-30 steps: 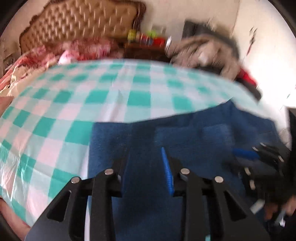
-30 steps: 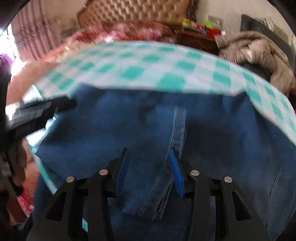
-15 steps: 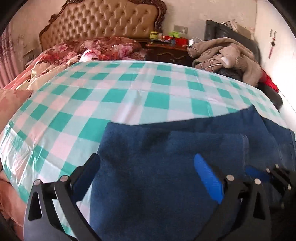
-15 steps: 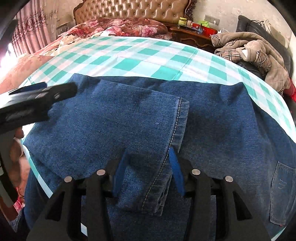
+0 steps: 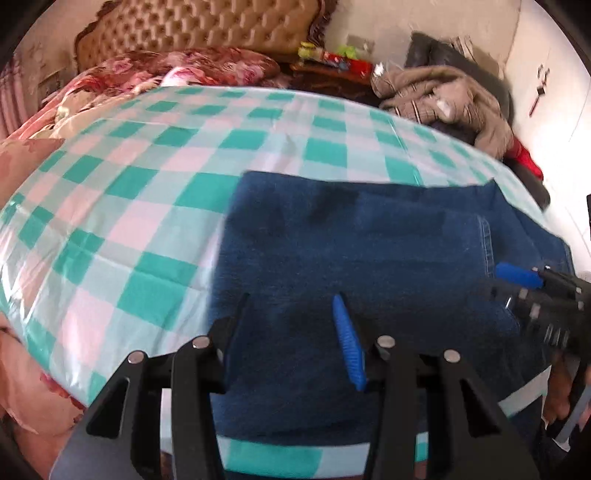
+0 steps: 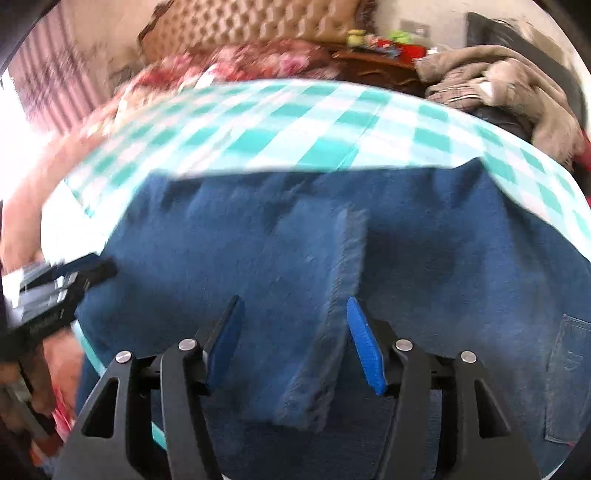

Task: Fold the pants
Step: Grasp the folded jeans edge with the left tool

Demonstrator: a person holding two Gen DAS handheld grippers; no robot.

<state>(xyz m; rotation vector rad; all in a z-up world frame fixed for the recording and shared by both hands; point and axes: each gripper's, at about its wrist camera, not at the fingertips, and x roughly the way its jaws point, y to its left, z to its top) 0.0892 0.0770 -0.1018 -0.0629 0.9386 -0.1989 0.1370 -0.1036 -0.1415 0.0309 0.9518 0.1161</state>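
- Blue denim pants (image 5: 369, 251) lie folded on the bed's green-and-white checked cover (image 5: 155, 177), on the near right part of it, reaching the near edge.
- Top layer of the pants ends in a stitched hem (image 6: 347, 266) running front to back; right wrist view shows this hem between the right gripper's fingers. A back pocket (image 6: 565, 373) shows at far right.
- Left gripper (image 5: 291, 332): fingers partly apart over the left part of the denim, nothing visibly clamped.
- Right gripper (image 6: 295, 332): fingers partly apart, astride the hem flap; contact with the cloth cannot be told, frame blurred.
- Each gripper shows in the other's view: right one at the right edge of the left view (image 5: 535, 295), left one at the left edge of the right view (image 6: 55, 291).
- Open room: the checked cover is bare to the left of and beyond the pants.
- Surroundings: floral bedding (image 5: 177, 70) and tufted headboard (image 5: 207, 29) at the far end; a nightstand (image 5: 328, 70) with small items; a heap of beige clothes (image 5: 450, 99) on a dark chair at far right, well apart from the pants.
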